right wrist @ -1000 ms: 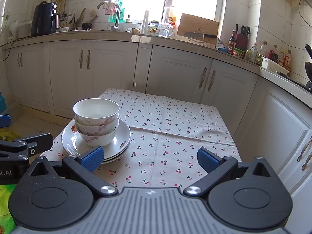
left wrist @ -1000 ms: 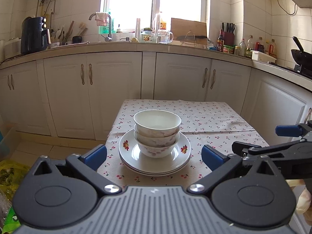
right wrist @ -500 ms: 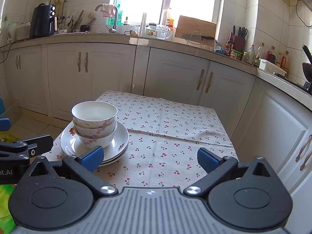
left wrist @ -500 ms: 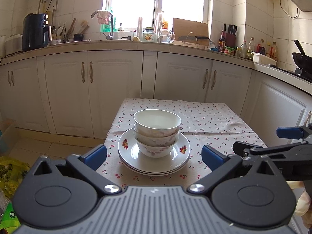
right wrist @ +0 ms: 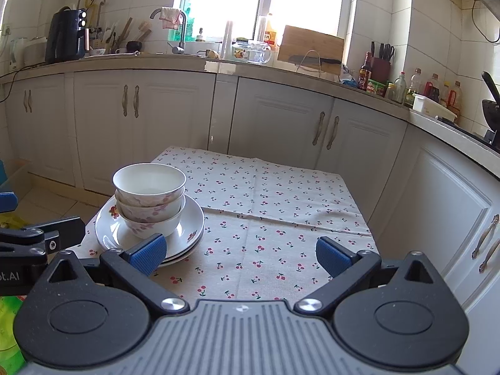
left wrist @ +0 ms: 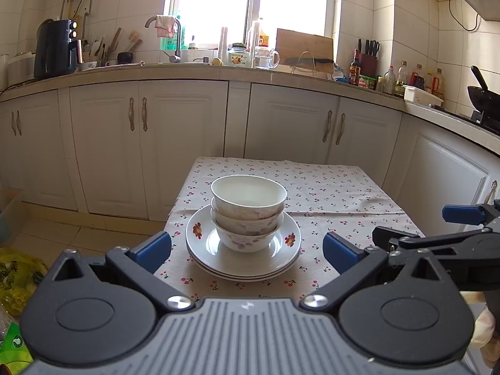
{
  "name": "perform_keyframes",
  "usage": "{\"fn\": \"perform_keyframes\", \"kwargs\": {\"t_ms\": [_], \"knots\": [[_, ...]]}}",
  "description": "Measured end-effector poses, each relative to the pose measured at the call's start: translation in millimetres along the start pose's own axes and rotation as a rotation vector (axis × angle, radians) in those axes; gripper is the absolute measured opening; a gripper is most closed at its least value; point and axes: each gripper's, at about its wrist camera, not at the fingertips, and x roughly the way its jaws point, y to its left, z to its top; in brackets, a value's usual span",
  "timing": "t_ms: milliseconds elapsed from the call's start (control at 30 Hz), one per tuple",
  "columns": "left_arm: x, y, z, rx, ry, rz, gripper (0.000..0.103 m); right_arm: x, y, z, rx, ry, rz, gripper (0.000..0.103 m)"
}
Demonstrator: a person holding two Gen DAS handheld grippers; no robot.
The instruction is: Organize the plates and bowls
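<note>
Three white floral bowls (left wrist: 248,211) (right wrist: 149,198) sit nested on a stack of white flowered plates (left wrist: 200,237) (right wrist: 190,228), on a small table with a cherry-print cloth (left wrist: 328,193) (right wrist: 265,193). My left gripper (left wrist: 247,250) is open, held back from the stack at the table's near edge, with nothing between its blue pads. My right gripper (right wrist: 240,254) is open too, over the near middle of the cloth, to the right of the stack. Each gripper shows at the edge of the other's view.
White kitchen cabinets (left wrist: 175,143) and a cluttered worktop (left wrist: 281,68) run behind and along the right of the table. A wok (left wrist: 484,93) stands at far right. Yellow and green bags (left wrist: 15,275) lie on the floor at left.
Both grippers have drawn back a little and tilted upward; the stack sits slightly lower in both views. Bowls and plates have not moved.
</note>
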Motion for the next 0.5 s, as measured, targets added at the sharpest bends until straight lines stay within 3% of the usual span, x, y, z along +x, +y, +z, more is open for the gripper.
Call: {"fn": "perform_keyframes", "kwargs": {"t_ms": [500], "knots": [[1.3,-2.4,1.0,-0.002,0.008,0.002,0.102,-0.1,0.4,1.7,0.004,0.002,-0.018,0.103]]}}
